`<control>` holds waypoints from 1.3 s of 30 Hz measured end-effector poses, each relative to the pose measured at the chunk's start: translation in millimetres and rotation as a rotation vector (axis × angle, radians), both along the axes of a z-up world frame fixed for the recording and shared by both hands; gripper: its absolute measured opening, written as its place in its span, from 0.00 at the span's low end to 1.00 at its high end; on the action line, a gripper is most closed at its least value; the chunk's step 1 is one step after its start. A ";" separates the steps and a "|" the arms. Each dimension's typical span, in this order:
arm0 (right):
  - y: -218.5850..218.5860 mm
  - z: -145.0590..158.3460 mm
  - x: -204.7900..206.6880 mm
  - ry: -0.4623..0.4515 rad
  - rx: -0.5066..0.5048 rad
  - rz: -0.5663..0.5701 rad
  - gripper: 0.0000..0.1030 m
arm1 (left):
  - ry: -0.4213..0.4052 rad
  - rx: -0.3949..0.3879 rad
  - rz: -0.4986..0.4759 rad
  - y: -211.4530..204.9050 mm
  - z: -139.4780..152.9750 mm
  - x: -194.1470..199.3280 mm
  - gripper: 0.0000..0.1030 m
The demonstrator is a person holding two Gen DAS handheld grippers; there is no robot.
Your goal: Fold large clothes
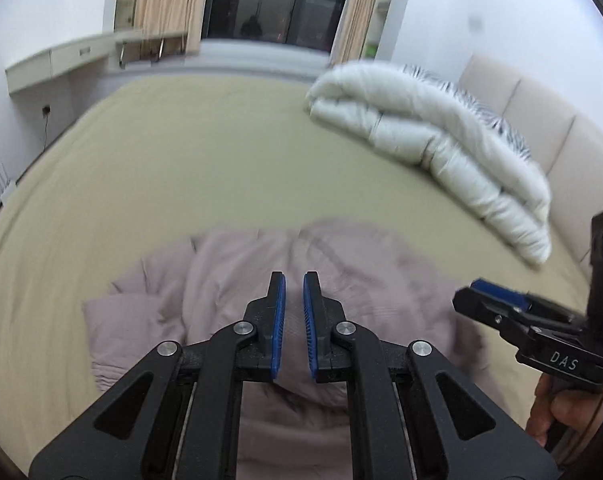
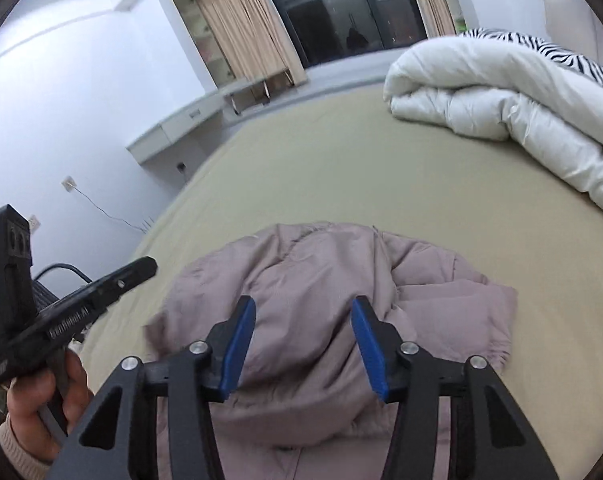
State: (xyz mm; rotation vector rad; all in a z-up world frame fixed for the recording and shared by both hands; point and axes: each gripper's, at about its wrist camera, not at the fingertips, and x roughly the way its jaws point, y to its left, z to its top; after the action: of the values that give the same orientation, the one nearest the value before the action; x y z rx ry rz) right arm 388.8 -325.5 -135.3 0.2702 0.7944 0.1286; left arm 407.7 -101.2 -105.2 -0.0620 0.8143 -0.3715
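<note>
A mauve padded jacket lies crumpled on the beige bed, near the front edge. It also shows in the right wrist view. My left gripper hovers above the jacket's middle, its blue pads a narrow gap apart, holding nothing. My right gripper hovers above the jacket with its jaws wide open and empty. The right gripper also shows at the right edge of the left wrist view. The left gripper shows at the left of the right wrist view.
A folded white duvet with a zebra-print cover lies at the bed's far right, by a padded headboard. A white wall shelf and a curtained dark window are beyond the bed.
</note>
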 end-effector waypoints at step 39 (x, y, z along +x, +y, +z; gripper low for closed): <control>13.0 -16.4 3.2 -0.086 -0.104 -0.001 0.59 | -0.001 -0.048 0.056 3.4 -50.2 -11.7 0.08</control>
State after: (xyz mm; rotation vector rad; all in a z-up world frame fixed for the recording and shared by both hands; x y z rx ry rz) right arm 392.0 -312.5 -151.6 0.1658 0.7130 0.0976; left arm 396.0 -97.7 -155.4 -0.1290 0.8008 -0.3377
